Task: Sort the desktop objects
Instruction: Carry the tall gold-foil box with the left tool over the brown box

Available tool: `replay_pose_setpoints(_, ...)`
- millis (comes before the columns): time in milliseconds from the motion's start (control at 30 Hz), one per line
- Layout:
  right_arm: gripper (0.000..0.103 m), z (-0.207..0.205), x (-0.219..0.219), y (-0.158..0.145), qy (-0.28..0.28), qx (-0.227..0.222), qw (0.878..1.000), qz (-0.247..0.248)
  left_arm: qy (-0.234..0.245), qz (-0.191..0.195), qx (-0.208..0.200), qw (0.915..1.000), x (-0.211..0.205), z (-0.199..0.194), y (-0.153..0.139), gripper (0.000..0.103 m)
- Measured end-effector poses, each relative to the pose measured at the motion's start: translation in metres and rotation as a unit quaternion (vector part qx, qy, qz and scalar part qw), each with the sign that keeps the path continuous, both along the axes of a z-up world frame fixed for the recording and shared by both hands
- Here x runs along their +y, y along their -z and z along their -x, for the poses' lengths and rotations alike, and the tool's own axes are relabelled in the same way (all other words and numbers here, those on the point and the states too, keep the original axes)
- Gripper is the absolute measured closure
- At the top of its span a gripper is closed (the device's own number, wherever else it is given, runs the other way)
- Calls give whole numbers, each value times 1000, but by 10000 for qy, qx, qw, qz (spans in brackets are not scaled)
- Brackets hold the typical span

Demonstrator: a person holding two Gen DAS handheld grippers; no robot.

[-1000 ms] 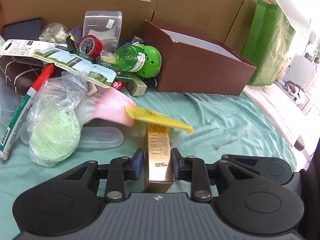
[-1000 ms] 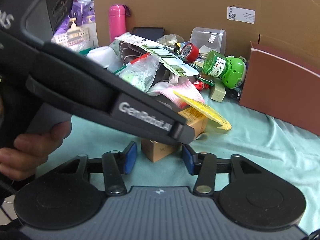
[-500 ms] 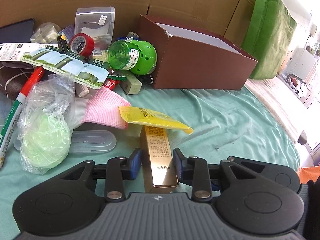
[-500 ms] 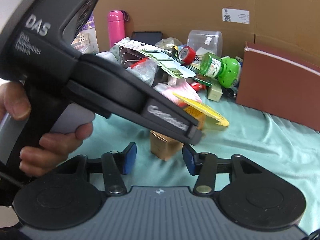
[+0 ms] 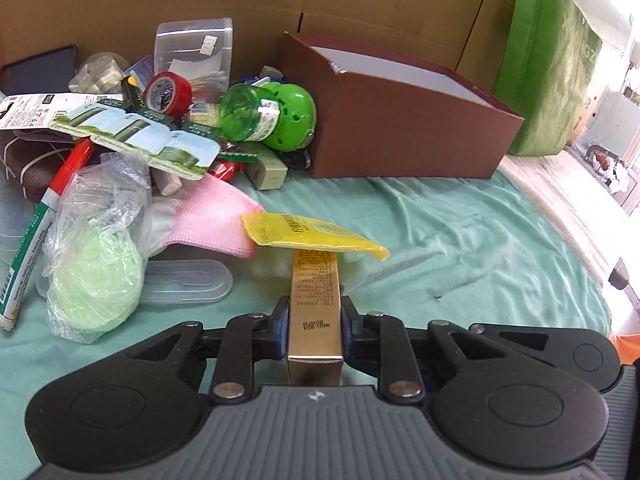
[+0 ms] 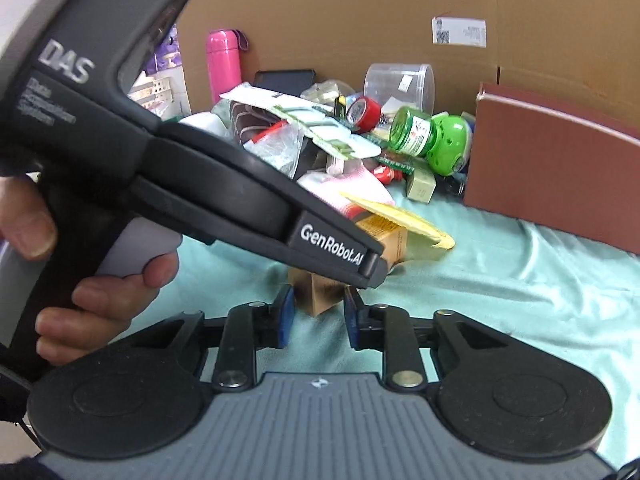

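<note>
Two tongs: left tongs (image 5: 314,330) clamp gold box (image 5: 316,300), long axis pointing fwd under yellow packet (image 5: 312,236); right tongs (image 6: 318,312) open, empty, nr box end.

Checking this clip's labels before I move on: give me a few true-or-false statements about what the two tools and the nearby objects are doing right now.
1. The left tool is shut on the long gold cardboard box. True.
2. The flat yellow plastic sachet lies across the gold box's far end. True.
3. The right tool grips the round green plastic bottle. False: it is open and holds nothing; the bottle lies in the pile by the dark red cardboard box.
4. The red tape roll lies inside the dark red box. False: it sits in the pile left of it.
5. The surface is covered by a mint green cloth. True.
</note>
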State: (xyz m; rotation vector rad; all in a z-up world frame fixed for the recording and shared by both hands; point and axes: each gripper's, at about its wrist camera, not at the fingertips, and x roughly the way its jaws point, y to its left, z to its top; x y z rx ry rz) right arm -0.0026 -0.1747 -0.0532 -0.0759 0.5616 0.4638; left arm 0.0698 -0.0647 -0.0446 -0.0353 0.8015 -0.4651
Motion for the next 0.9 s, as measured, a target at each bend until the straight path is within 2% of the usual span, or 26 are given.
replay_pose_setpoints(167, 79, 9, -10, -7, 116, -108, 9999, -26, 114, 20, -115, 9999, -11, 6, -6, 79)
replay_pose_setpoints(300, 77, 4, -14, -1, 213, 74, 9997, -100, 160, -171, 16, 9997, -19, 1, 2, 78)
replay_pose_setpoints(367, 73, 0, -12, 4, 252, 155, 9995, -89, 174, -206, 86, 9996, -20, -1, 6, 78)
replay_pose_setpoints(433, 60, -2, -8, 9, 270, 204, 9994, -95, 186, -240, 30, 9995, -21, -1, 6, 77)
replay_pose_setpoints(600, 60, -5, -6, 12, 272, 89, 9995, -94, 107, -291, -41, 9995, -21, -1, 3, 77)
replay_pose_setpoints(667, 65, -4, -9, 12, 306, 63, 9995, -103, 126, -323, -107, 9993, -23, 2, 2, 77)
replay_pose_setpoints(767, 65, 1, -13, 9, 298, 24, 9995, -125, 162, -249, -139, 9995, -24, 5, -3, 77)
replay_pose_setpoints(900, 66, 12, -18, -3, 326, -227, 9992, -43, 230, -175, -411, 9987, -29, 15, -19, 77)
